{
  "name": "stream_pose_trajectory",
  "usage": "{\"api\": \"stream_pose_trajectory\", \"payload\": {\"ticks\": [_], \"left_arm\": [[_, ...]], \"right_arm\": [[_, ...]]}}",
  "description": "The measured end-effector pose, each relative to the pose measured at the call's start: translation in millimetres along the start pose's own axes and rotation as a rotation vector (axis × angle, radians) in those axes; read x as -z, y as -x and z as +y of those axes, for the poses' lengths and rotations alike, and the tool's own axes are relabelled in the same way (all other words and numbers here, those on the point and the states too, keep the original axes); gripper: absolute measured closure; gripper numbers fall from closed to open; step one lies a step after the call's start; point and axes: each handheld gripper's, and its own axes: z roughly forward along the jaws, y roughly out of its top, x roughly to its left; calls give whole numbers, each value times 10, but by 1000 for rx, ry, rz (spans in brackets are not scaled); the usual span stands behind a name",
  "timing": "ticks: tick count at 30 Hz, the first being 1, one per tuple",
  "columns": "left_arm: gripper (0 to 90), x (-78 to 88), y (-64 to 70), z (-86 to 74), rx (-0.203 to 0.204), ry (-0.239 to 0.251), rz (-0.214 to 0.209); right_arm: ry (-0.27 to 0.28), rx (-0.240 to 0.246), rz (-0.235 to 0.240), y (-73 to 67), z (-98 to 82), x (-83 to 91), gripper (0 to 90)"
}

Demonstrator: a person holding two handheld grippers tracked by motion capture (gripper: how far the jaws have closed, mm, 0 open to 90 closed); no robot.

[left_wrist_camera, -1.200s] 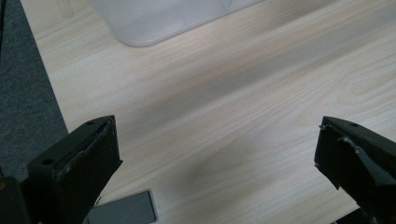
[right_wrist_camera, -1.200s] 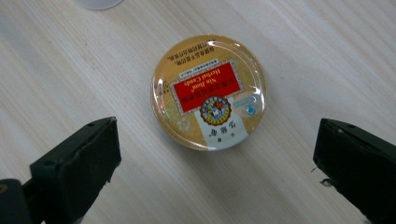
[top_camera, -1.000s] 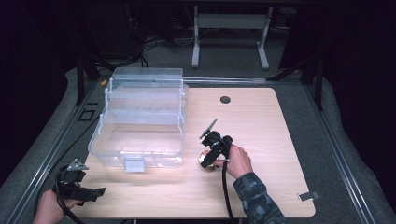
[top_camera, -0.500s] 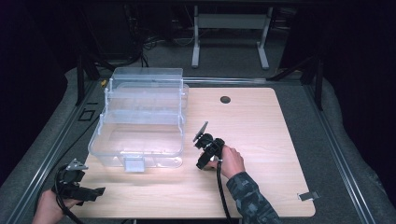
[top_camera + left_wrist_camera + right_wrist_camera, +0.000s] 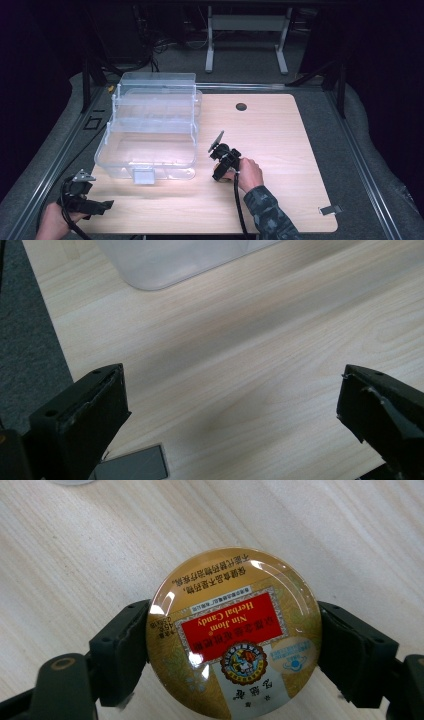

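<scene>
A round gold candy tin [image 5: 234,635] with a red label sits between the two jaws of my right gripper [image 5: 234,645], which are shut on its sides just above the wooden table [image 5: 280,135]. From above, the right gripper [image 5: 222,165] is near the table's middle, to the right of the clear plastic tiered box [image 5: 150,125]. My left gripper [image 5: 92,205] rests at the front left corner of the table, open, its fingers [image 5: 90,410] wide apart with bare wood between them. A corner of the clear box [image 5: 170,260] lies ahead of it.
The clear box stands open in stepped tiers at the table's left, with a latch [image 5: 142,176] at its front. A dark round hole [image 5: 241,106] marks the table's far side. A small grey card [image 5: 132,465] lies below the left gripper. Grey carpet surrounds the table.
My right gripper, holding the tin, has shifted left and slightly forward toward the clear box. The left gripper has stayed in place.
</scene>
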Motion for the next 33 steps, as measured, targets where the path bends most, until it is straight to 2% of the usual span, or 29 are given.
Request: {"api": "stream_pose_trajectory", "payload": {"ticks": [12, 13, 17, 20, 21, 22, 26, 28, 29, 30, 31, 33], "left_arm": [[0, 38, -5, 24, 3, 15, 5], [0, 34, -4, 23, 2, 13, 4], [0, 28, 0, 18, 2, 15, 0], [0, 6, 0, 17, 2, 10, -2], [0, 0, 6, 19, 0, 9, -3], [0, 0, 9, 23, -1, 8, -6], [0, 2, 15, 42, -5, 13, -5], [0, 4, 16, 52, -7, 9, -8], [0, 6, 16, 56, -11, 9, -7], [0, 8, 18, 57, -12, 12, -6], [0, 11, 19, 57, -14, 9, -6], [0, 15, 16, 50, -13, 11, -5]], "right_arm": [[26, -21, -30, 52, -173, 378, 199], [26, -30, -41, 76, -232, 445, 199], [29, -46, -53, 121, -333, 527, 199], [17, -62, -79, 179, -433, 600, 199], [30, -80, -60, 230, -508, 627, 199], [30, -80, -60, 230, -508, 627, 199], [16, -109, -100, 323, -701, 727, 199], [20, -118, -95, 342, -744, 742, 199], [43, -129, -45, 374, -791, 746, 199], [34, -135, -62, 383, -831, 765, 199], [15, -140, -103, 383, -869, 790, 199], [4, -149, -112, 411, -959, 823, 199]]}}
